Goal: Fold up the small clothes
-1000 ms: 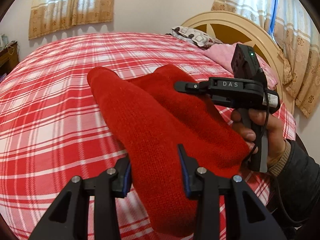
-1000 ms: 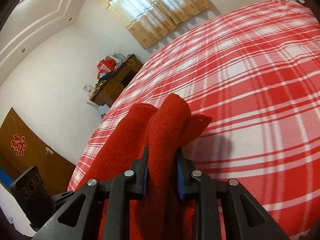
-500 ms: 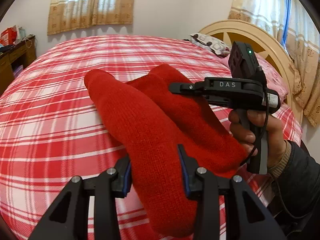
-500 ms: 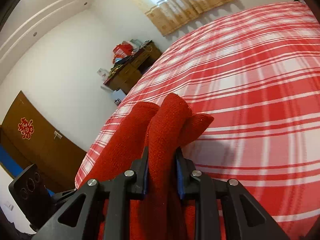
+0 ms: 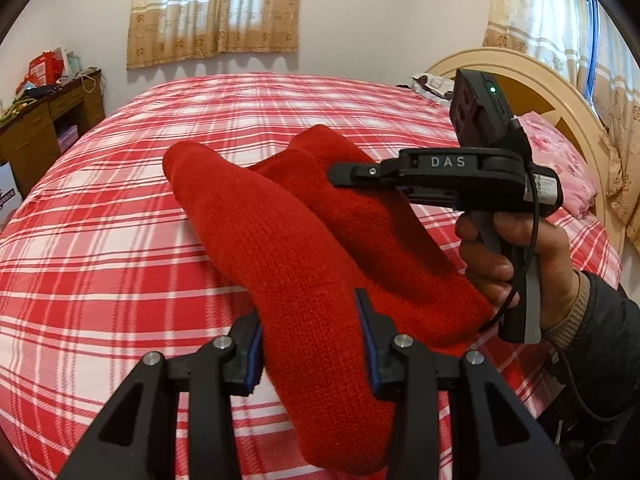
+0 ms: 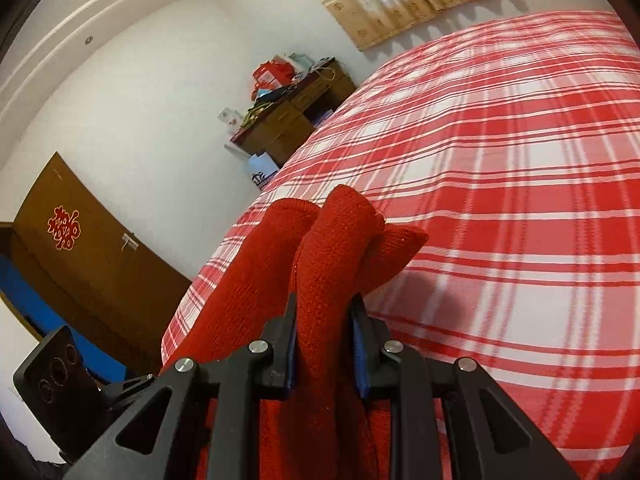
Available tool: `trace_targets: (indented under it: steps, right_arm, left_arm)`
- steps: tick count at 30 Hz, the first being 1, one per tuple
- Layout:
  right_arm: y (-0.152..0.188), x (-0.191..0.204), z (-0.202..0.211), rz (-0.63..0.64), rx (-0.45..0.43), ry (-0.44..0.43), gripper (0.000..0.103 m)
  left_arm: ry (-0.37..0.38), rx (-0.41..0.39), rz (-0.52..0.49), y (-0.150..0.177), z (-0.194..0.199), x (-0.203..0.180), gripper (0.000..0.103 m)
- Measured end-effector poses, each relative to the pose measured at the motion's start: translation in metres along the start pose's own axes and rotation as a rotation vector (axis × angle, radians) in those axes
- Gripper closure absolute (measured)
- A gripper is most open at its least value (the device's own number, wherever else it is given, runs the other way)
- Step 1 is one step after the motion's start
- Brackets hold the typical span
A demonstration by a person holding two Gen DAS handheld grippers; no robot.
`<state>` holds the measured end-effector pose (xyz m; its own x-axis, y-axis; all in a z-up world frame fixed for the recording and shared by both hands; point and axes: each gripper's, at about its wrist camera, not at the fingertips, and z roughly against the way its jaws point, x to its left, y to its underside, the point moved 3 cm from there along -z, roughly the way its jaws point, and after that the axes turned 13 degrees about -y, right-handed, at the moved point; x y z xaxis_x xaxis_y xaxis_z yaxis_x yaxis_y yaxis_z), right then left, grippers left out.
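Carried across above the plaid bed [image 5: 120, 240]: red knit garment [image 5: 288, 248], clamped in left gripper [image 5: 312, 344] and right gripper [image 6: 324, 344], ready for laying flat.

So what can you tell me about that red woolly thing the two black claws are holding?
The red knit garment looks like thick, soft ribbed wool, plain bright red. It hangs bunched into long rolled folds above the red plaid bedspread. The left gripper clamps one fold and the right gripper pinches a narrower bunch. What kind of garment it is can't be told.
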<state>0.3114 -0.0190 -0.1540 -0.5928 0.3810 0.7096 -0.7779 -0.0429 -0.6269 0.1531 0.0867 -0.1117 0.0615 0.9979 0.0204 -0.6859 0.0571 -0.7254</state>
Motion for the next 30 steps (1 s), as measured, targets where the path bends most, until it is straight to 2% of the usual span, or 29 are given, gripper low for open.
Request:
trace_targets:
  steps: [17, 30]
  right_arm:
    - [0.016, 0.031, -0.062, 0.041, 0.092, -0.056, 0.08]
    - [0.016, 0.033, -0.076, 0.044, 0.115, -0.046, 0.08]
  left_arm:
    - [-0.075, 0.001, 0.048, 0.026, 0.013, 0.037, 0.063]
    - [-0.079, 0.042, 0.093, 0.055, 0.005, 0.054, 0.063]
